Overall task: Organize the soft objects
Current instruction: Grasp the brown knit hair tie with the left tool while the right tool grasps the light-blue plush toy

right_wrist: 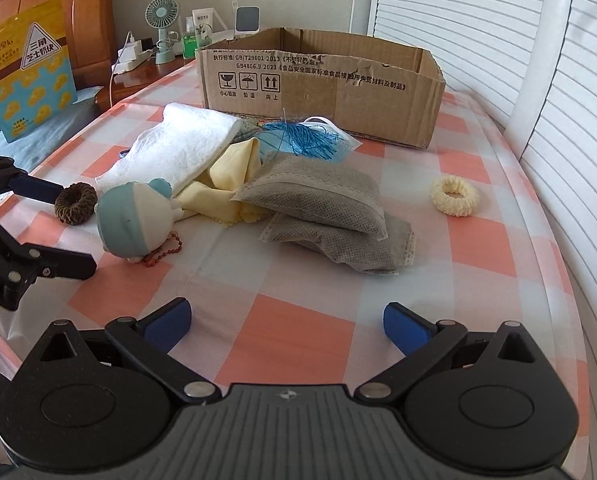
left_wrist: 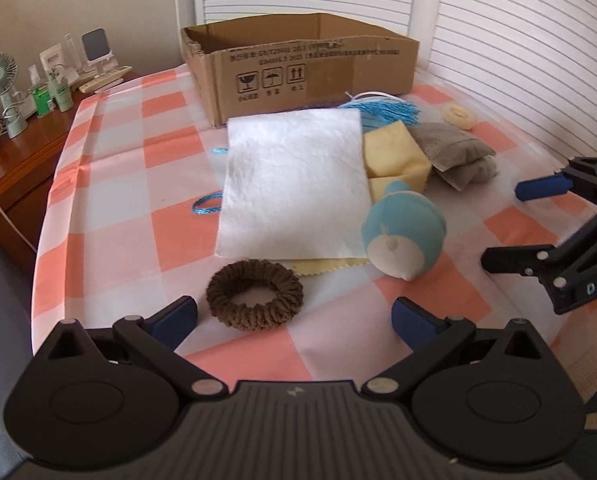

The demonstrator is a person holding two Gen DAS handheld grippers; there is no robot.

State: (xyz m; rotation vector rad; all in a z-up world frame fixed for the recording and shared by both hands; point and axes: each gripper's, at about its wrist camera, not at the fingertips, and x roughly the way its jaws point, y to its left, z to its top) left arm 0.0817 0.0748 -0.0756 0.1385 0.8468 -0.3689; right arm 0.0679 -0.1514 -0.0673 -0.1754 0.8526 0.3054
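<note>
Checkered tablecloth bears cardboard box, contents hidden; both claws spread.

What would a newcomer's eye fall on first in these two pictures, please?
Most likely the open cardboard box at the far side of the pink-checked tablecloth, with a heap of soft things in front of it: a white folded towel, two stacked grey pouches and a blue-and-cream plush toy. Next, the brown knitted scrunchie just ahead of the left gripper, whose jaws are open; a cream scrunchie lies apart, to the right.
</note>
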